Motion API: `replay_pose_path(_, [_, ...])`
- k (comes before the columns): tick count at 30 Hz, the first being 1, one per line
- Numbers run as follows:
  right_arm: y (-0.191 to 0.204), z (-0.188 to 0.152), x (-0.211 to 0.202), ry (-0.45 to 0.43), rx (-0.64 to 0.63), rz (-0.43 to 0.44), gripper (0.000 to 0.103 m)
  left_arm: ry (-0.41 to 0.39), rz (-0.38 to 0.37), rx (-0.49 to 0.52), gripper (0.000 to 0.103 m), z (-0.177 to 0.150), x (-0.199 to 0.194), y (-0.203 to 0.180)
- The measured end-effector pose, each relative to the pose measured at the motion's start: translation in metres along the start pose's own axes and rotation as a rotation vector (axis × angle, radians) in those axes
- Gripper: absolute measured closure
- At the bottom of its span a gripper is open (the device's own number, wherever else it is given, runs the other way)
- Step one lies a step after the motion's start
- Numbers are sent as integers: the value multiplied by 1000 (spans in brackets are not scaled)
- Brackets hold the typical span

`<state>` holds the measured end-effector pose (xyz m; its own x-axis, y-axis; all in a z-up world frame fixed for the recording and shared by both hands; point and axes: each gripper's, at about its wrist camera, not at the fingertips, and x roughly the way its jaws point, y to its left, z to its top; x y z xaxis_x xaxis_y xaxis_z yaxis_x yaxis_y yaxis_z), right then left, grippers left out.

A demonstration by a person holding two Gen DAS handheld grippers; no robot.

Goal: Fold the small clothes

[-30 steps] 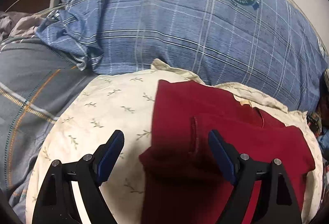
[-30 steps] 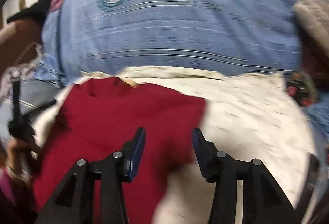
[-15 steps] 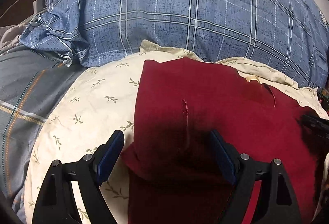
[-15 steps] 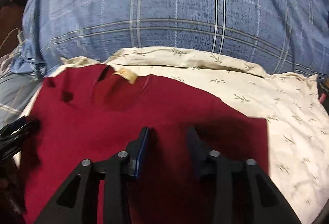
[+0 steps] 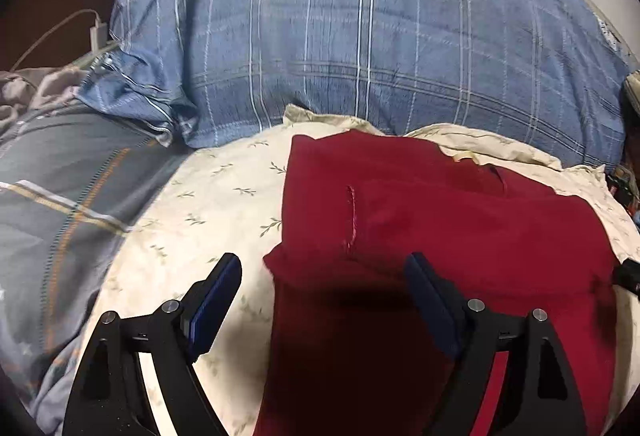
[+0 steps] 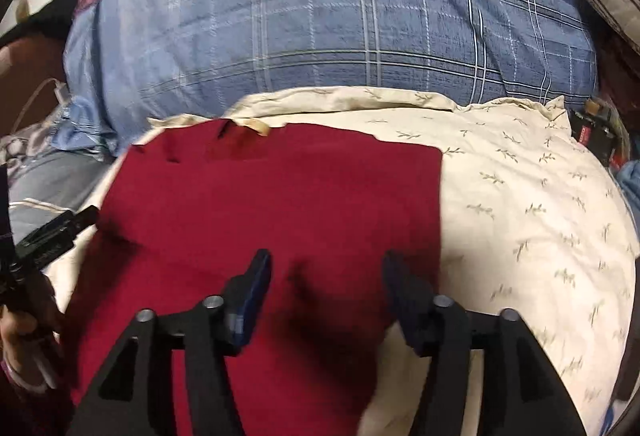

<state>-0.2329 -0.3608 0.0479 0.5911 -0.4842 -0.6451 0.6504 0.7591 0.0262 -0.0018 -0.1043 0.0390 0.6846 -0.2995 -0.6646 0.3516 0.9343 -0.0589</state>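
A dark red shirt (image 5: 432,211) lies on a cream leaf-print pillow (image 5: 208,203), its sleeves folded in over the body, its collar toward the far side. My left gripper (image 5: 324,268) is open and empty, hovering over the shirt's left edge. In the right wrist view the shirt (image 6: 280,195) lies flat with a straight right edge. My right gripper (image 6: 326,268) is open and empty above the shirt's near right part. The left gripper's tip (image 6: 56,232) shows at the left there.
A big blue plaid pillow (image 5: 360,47) with a round crest lies behind the cream pillow (image 6: 520,203). Grey plaid bedding (image 5: 60,187) is at the left, with a white charger and cable (image 5: 96,35). Dark small objects (image 6: 596,135) sit at the far right.
My right gripper opened wider and drew back toward the shirt's near right part. My left gripper pulled back a little from the shirt. The shirt lies flatter, both sleeves folded in.
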Motion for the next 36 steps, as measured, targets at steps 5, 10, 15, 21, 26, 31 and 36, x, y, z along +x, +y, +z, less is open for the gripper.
replay_pose_path(5, [14,-25,-21,5,-26,33,39,-38,-4,-35,19,-16,-42,4])
replay_pose_path(10, [14,-42,-33,7,-19,63,31,-22,30,-58,19,-35,-64,8])
replay_pose_path(15, [16,-56,-35,-5,-32,61,31,-64,14,-42,19,-47,-79,7])
replay_pose_path(21, [23,-65,-36,19,-67,39,31,-161,-93,-64,19,-64,-78,18])
replay_pose_path(26, [29,-66,-35,21,-55,42,31,-120,13,33,19,-63,-71,14])
replay_pose_path(31, [40,-64,-37,13,-61,50,31,-97,-1,56,19,-68,-78,11])
replay_pose_path(36, [51,-66,-40,6,-83,47,29,-76,-11,9,19,-60,-79,14])
